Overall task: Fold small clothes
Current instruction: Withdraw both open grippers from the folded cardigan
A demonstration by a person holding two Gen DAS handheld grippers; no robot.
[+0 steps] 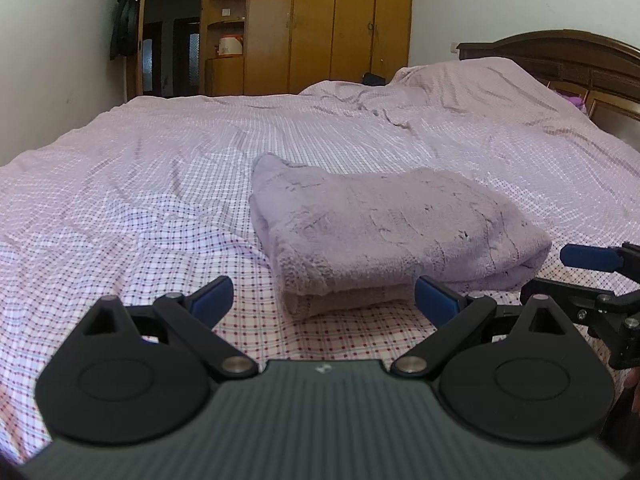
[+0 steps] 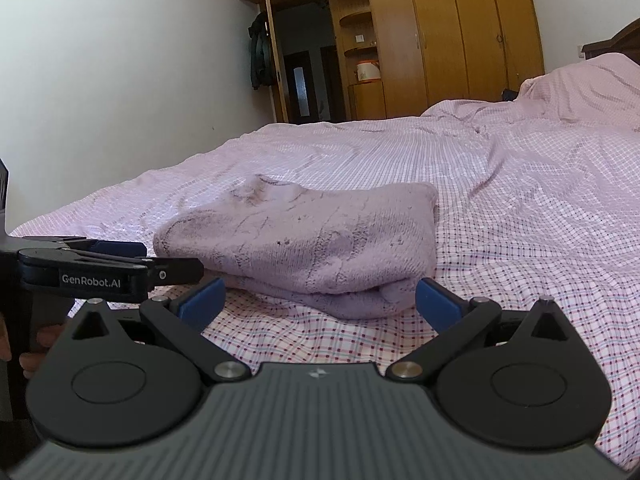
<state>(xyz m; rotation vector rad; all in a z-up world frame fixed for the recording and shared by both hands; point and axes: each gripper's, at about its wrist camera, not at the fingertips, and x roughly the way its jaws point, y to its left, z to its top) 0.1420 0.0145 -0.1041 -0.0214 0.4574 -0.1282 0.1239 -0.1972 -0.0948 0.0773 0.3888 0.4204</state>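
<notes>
A fluffy lilac garment lies folded into a thick rectangle on the checked bedsheet. My left gripper stands open just in front of its near edge, nothing between the blue pads. At the right edge of this view the right gripper shows from the side, beside the garment's right corner. In the right wrist view the same folded garment sits ahead, and my right gripper is open before its folded edge, holding nothing. The left gripper enters from the left, near the garment's left corner.
The bed stretches far ahead with rumpled covers and a pillow mound at the back right. A dark wooden headboard stands on the right. Wooden wardrobes and a doorway line the far wall.
</notes>
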